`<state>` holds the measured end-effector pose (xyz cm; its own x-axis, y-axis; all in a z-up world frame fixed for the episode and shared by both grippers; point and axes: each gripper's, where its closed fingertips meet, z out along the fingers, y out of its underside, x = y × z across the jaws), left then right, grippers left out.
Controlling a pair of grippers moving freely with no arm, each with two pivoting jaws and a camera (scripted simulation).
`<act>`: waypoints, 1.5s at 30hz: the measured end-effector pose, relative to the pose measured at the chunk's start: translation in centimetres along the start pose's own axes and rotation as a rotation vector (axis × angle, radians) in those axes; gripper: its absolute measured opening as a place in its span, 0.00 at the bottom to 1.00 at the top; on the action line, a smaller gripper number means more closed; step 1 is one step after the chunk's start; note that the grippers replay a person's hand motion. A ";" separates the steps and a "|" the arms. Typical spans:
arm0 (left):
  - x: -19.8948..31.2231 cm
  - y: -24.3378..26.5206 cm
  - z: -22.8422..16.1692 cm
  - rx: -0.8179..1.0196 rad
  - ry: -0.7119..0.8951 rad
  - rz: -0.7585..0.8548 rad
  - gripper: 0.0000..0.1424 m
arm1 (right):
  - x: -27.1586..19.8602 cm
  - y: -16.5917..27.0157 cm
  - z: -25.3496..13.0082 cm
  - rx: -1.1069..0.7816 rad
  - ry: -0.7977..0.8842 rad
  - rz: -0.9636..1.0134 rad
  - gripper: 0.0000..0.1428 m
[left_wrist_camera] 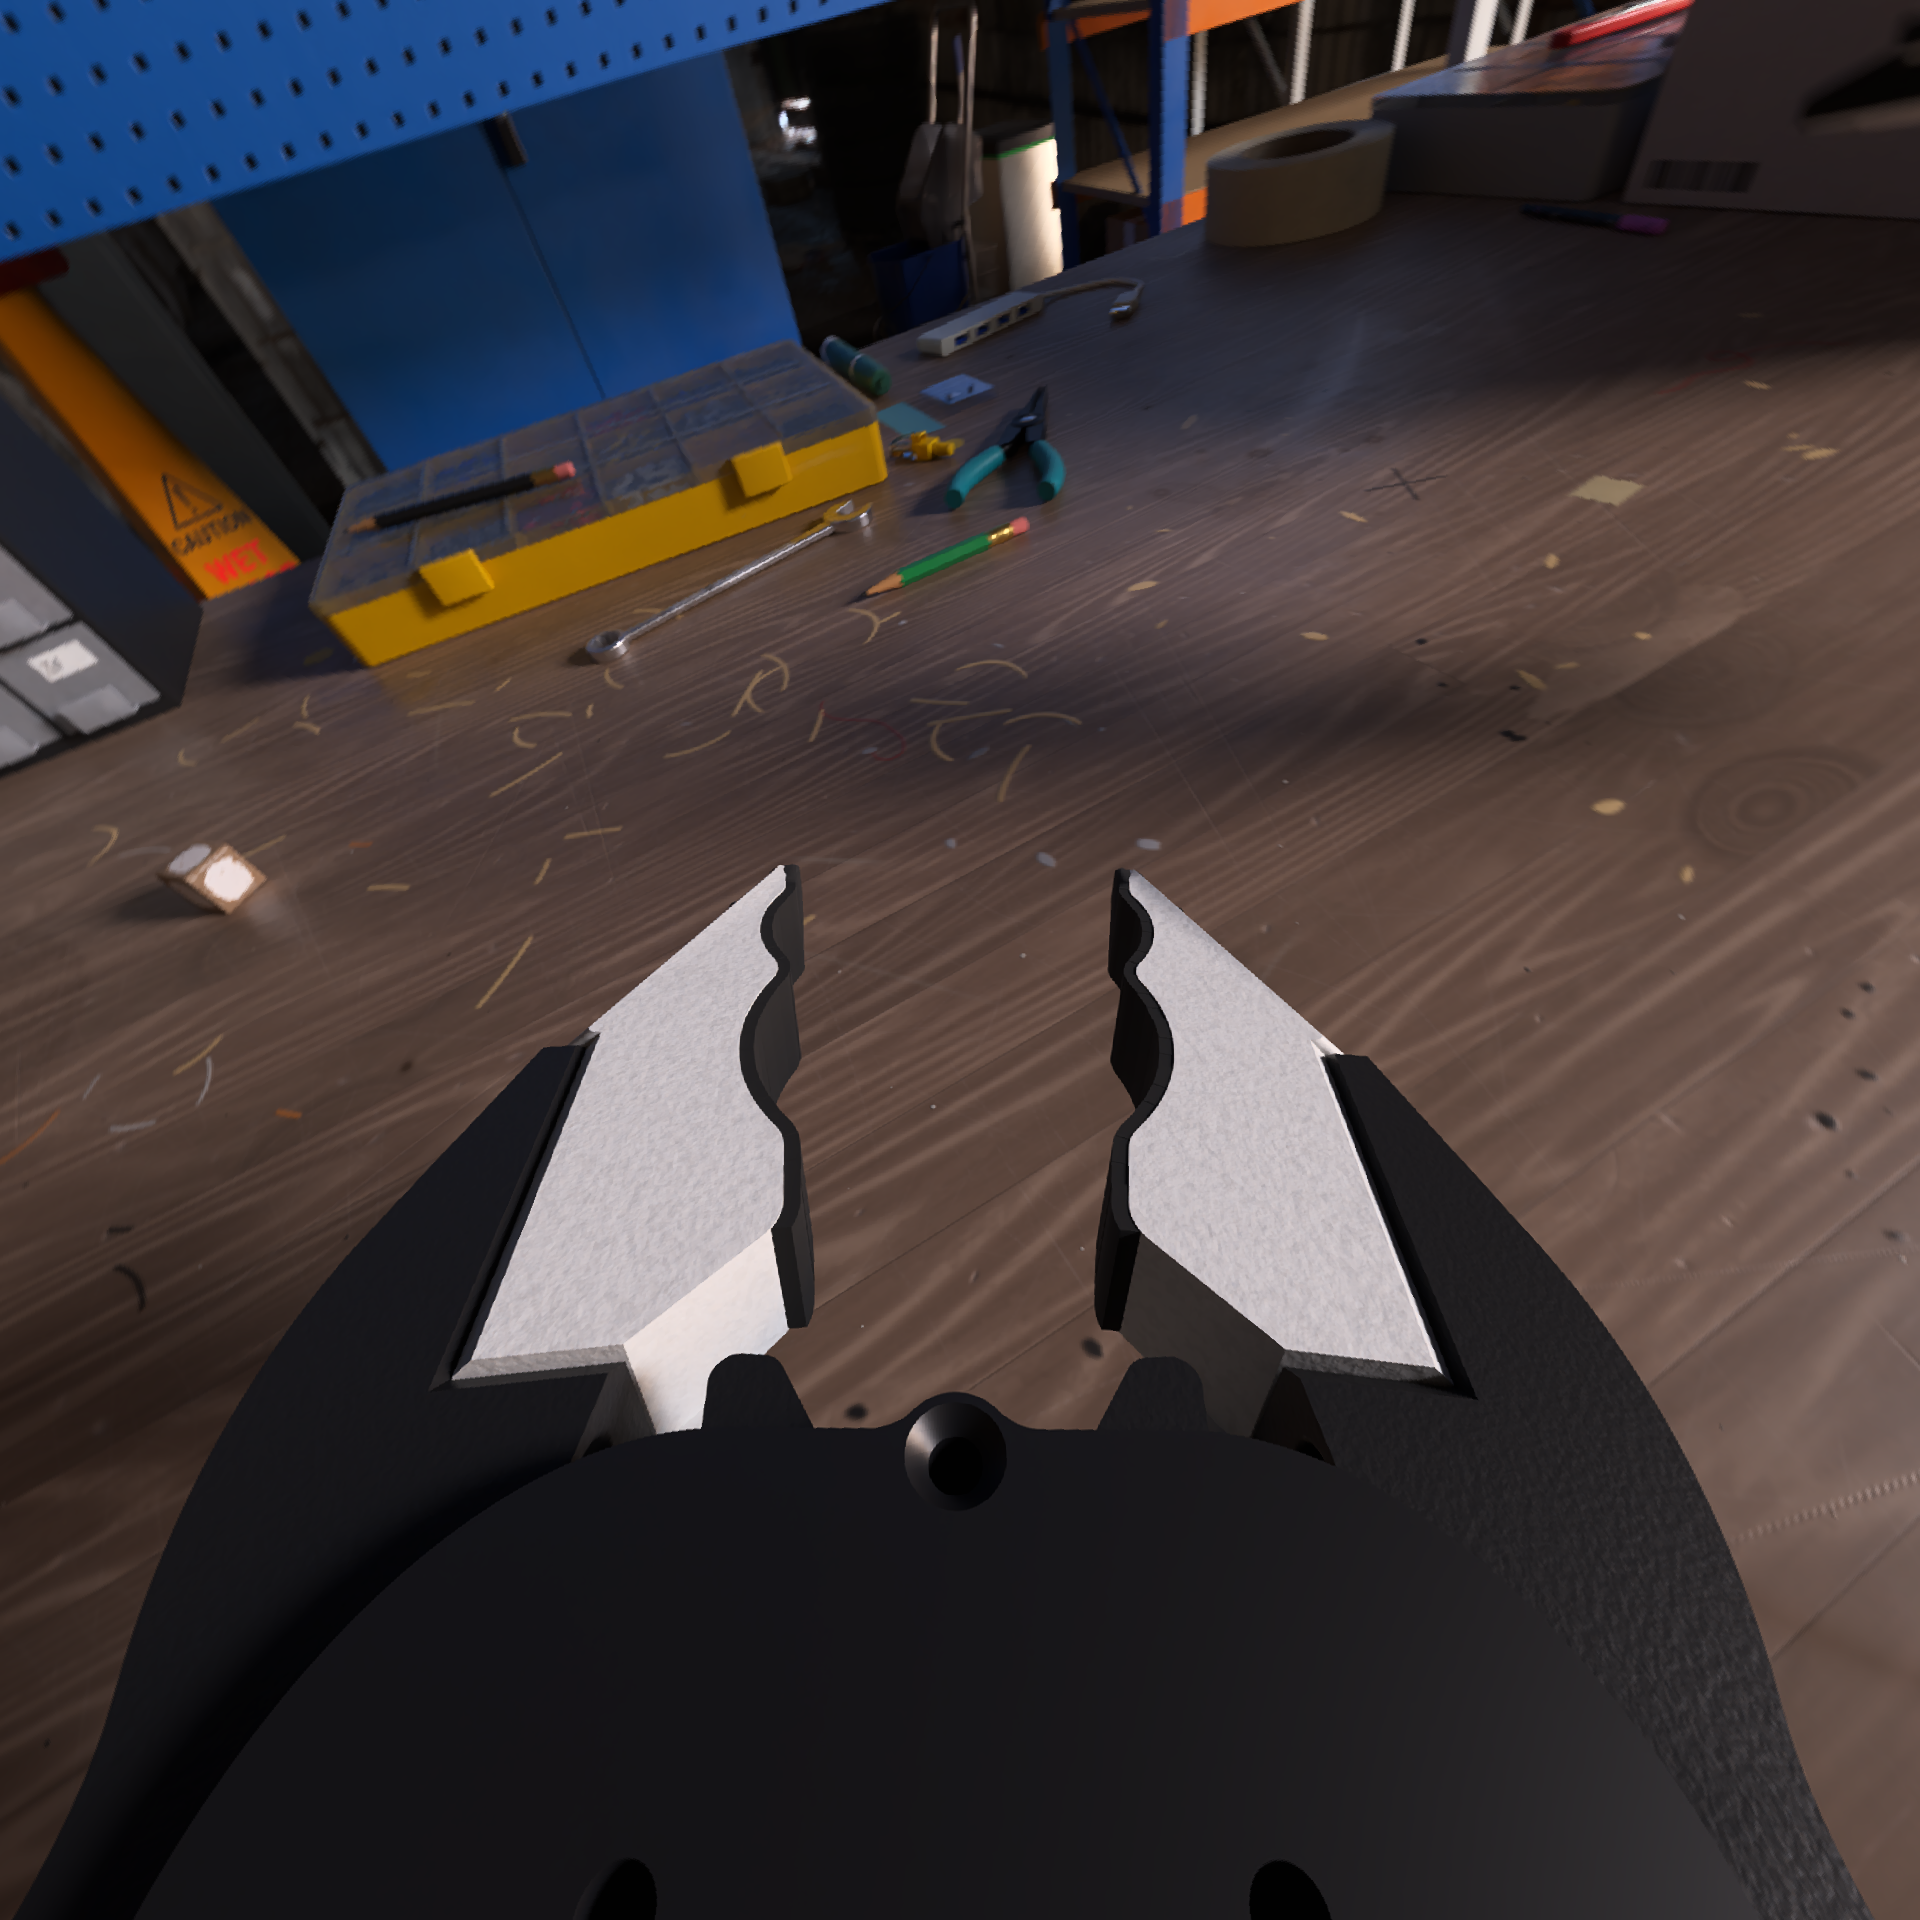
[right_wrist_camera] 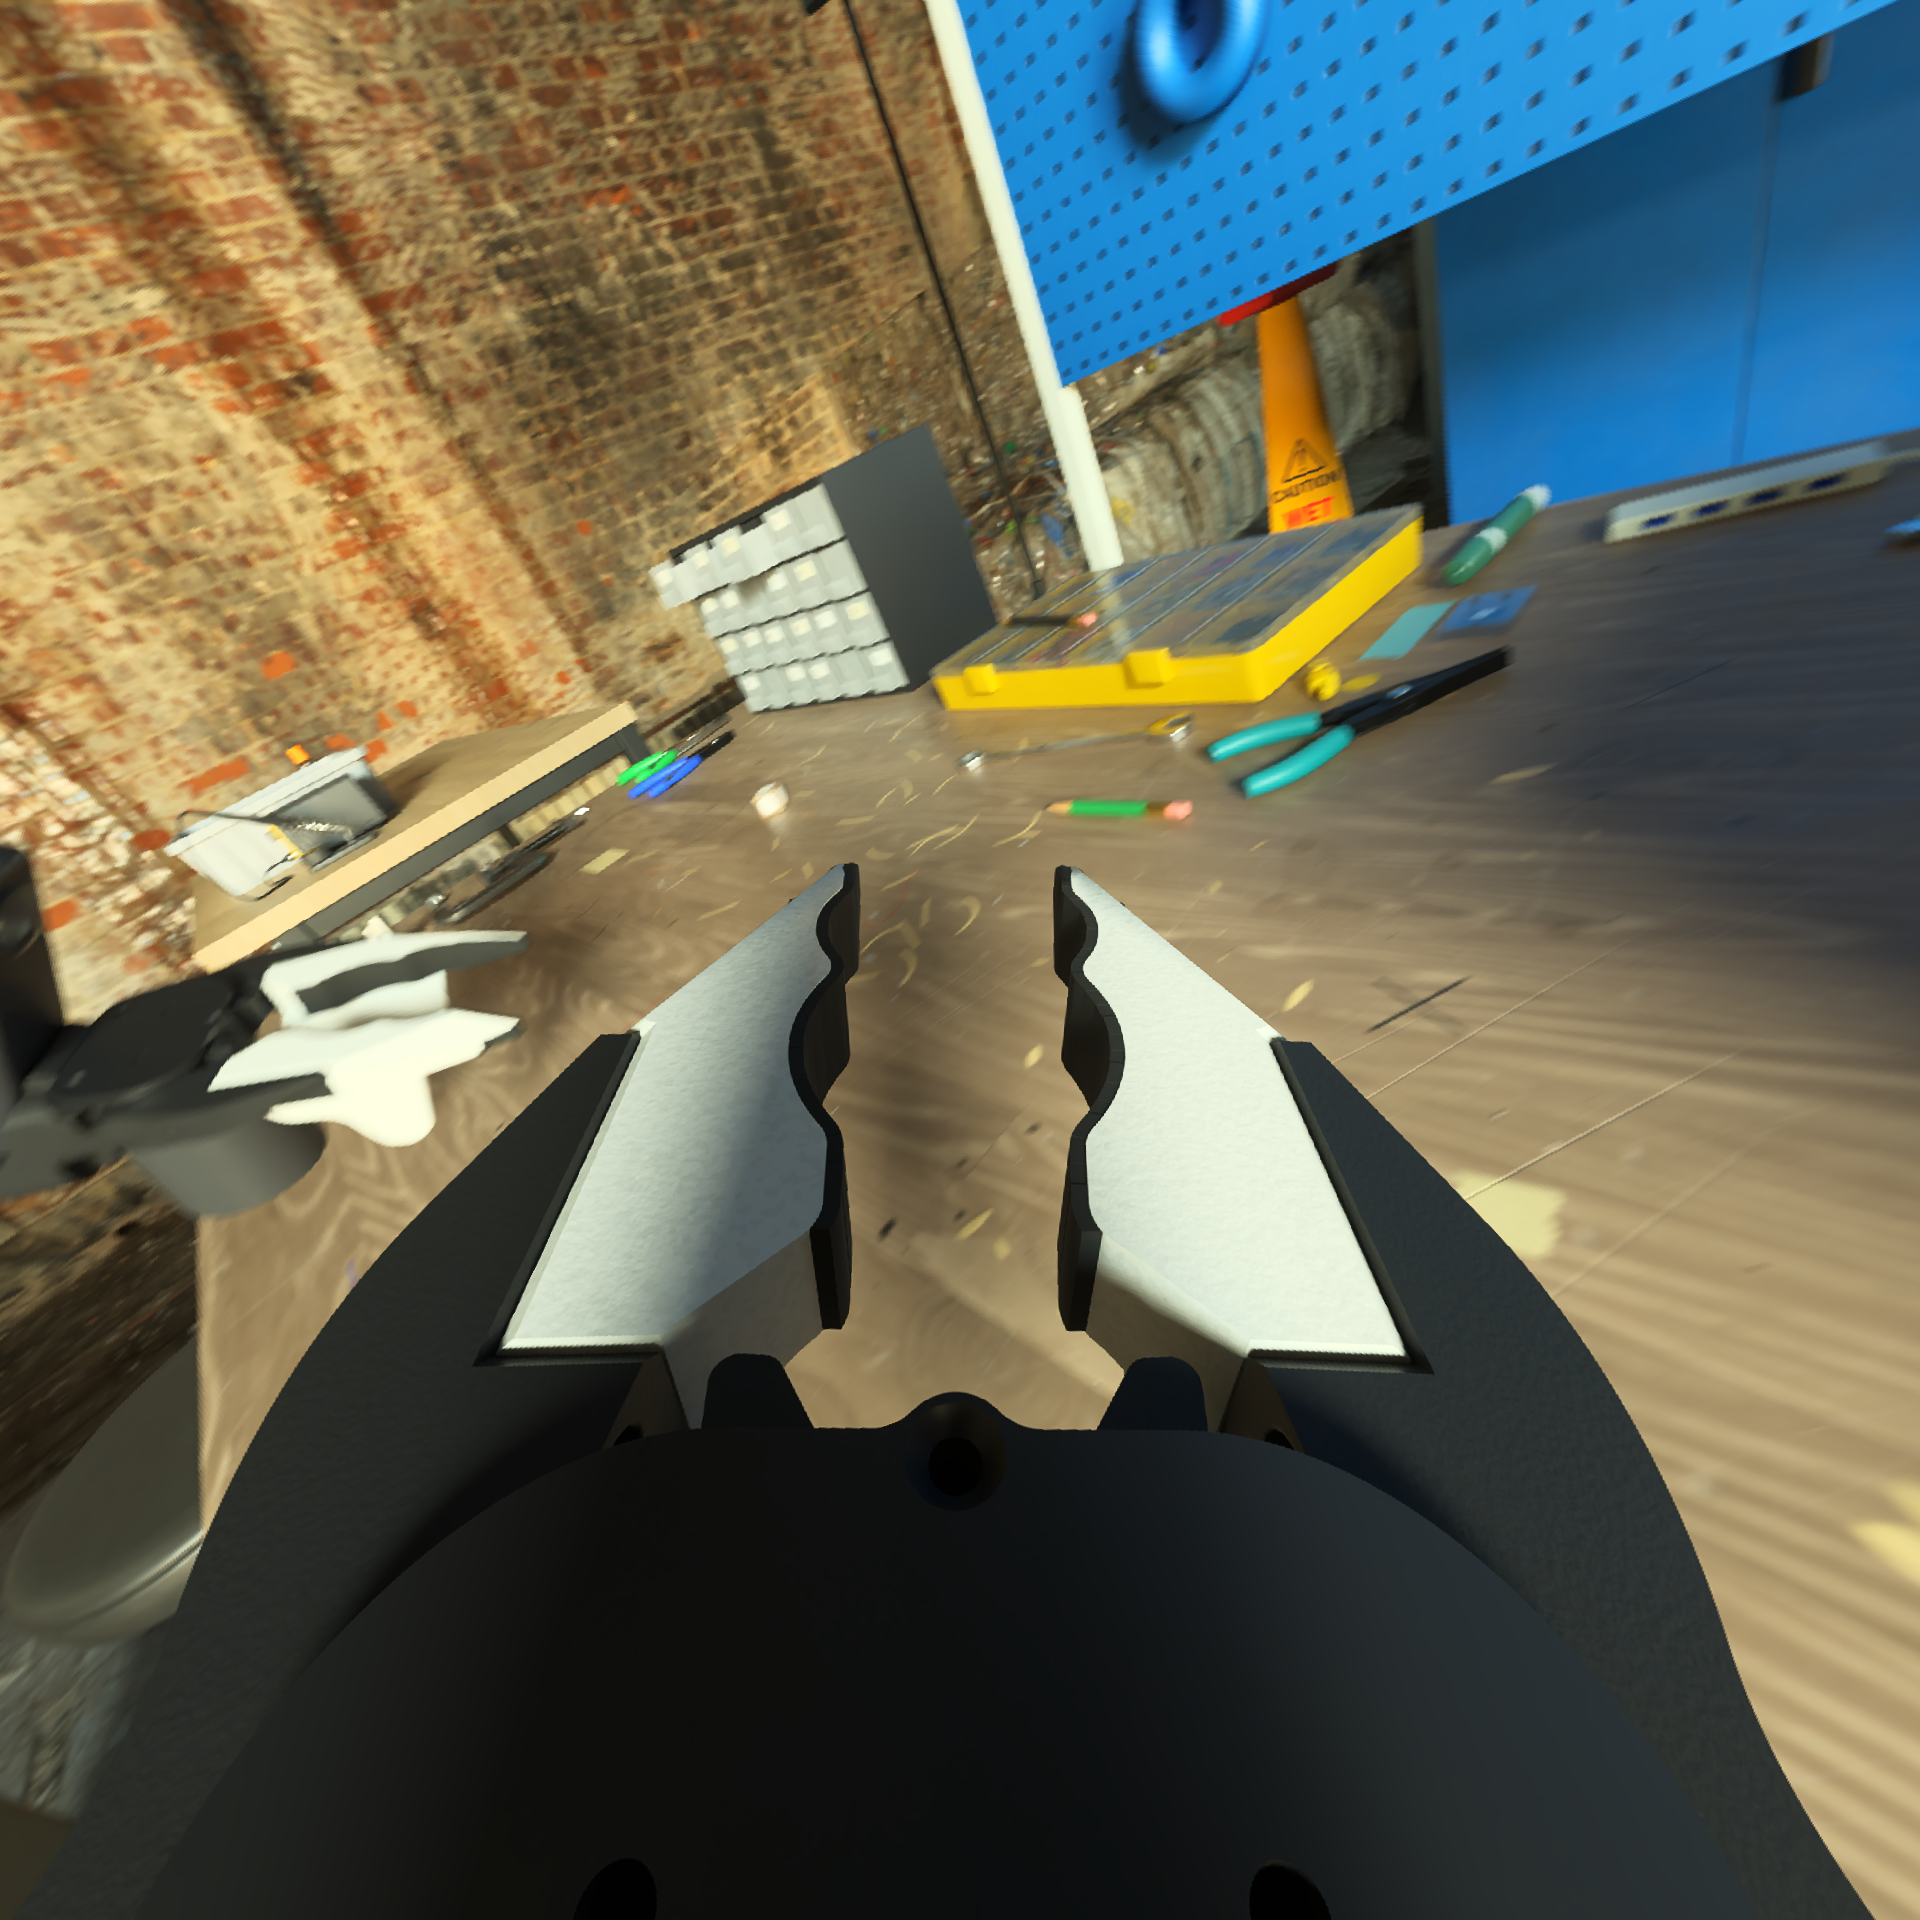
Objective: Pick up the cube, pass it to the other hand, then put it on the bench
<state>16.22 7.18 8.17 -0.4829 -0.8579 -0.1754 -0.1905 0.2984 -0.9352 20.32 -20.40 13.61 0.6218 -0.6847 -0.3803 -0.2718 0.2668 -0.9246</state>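
The cube (left_wrist_camera: 213,878) is small and tan with white faces. It lies on the dark wooden worktop (left_wrist_camera: 1351,935), far to the left of my left gripper (left_wrist_camera: 956,883), which is open and empty above the worktop. In the right wrist view the cube (right_wrist_camera: 770,799) shows as a small pale block ahead and a little left of my right gripper (right_wrist_camera: 956,878), which is open and empty. The left gripper (right_wrist_camera: 517,985) shows at the left of that view, open. A light wooden bench (right_wrist_camera: 436,821) stands beyond the worktop's left edge.
A yellow parts box (left_wrist_camera: 613,520), a wrench (left_wrist_camera: 727,582), a green pencil (left_wrist_camera: 951,556), teal pliers (left_wrist_camera: 1008,457) and a tape roll (left_wrist_camera: 1299,177) lie farther back. A grey drawer cabinet (right_wrist_camera: 821,592) stands by the box. A white bin (right_wrist_camera: 281,821) sits on the bench.
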 end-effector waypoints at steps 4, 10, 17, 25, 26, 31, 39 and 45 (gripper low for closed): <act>-1.1 -0.1 0.6 -0.019 -0.027 -0.059 0.41 | -2.2 3.9 0.3 -0.082 -0.038 -0.068 0.26; -1.9 -0.2 0.9 -0.020 -0.010 -0.095 0.41 | -2.2 5.3 0.3 -0.140 -0.076 0.028 0.27; -8.9 -4.4 -1.6 -0.032 0.037 0.081 0.45 | -2.2 4.7 0.3 -0.138 -0.099 0.041 0.26; -27.0 1.1 7.7 -0.572 0.093 0.229 0.45 | -2.7 4.9 1.2 -0.170 -0.135 0.032 0.25; -28.2 2.2 9.0 -0.622 0.117 0.215 0.45 | -2.8 5.1 1.3 -0.177 -0.136 0.029 0.25; -30.2 5.9 13.2 -0.763 0.211 0.211 0.38 | -2.8 5.6 1.3 -0.195 -0.127 0.006 0.24; -29.5 7.3 12.4 -0.884 0.249 0.211 0.14 | -2.2 5.5 0.9 -0.197 -0.124 0.059 0.24; -26.5 -0.2 7.5 -0.561 0.176 0.302 0.14 | -2.2 5.0 0.5 -0.179 -0.115 0.049 0.36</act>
<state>35.42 26.72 10.69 -0.7082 -0.6353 -0.3081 -0.4182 0.7290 -0.5419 18.01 -17.24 9.84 0.6818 -0.5892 -0.4336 -0.4230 0.1661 -0.8908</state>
